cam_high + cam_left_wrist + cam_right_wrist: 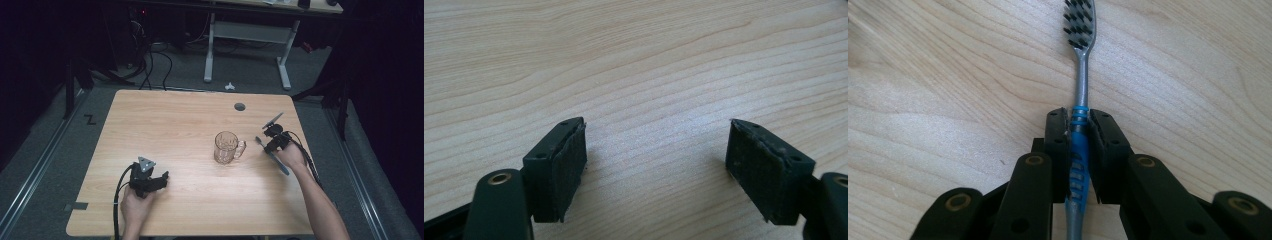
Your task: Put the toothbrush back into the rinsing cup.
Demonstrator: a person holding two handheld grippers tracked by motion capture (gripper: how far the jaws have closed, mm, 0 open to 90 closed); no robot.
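A blue and grey toothbrush point(1081, 75) with dark bristles lies along the wooden table point(165, 125), and my right gripper point(1079, 131) is shut on its blue ribbed grip. From above, the toothbrush point(278, 162) runs under my right gripper point(267, 142) at the table's right side. A clear glass mug point(226, 147) with a handle stands upright just left of that gripper. My left gripper point(162, 180) rests near the front left of the table. Its jaws stand wide apart in the left gripper view, so the left gripper point(656, 165) is open over bare wood.
A round cable hole point(240, 106) sits near the table's far edge. Beyond the table stand a white desk frame point(247, 35) and cables on the dark floor. A cable point(118, 200) trails from my left gripper over the front edge.
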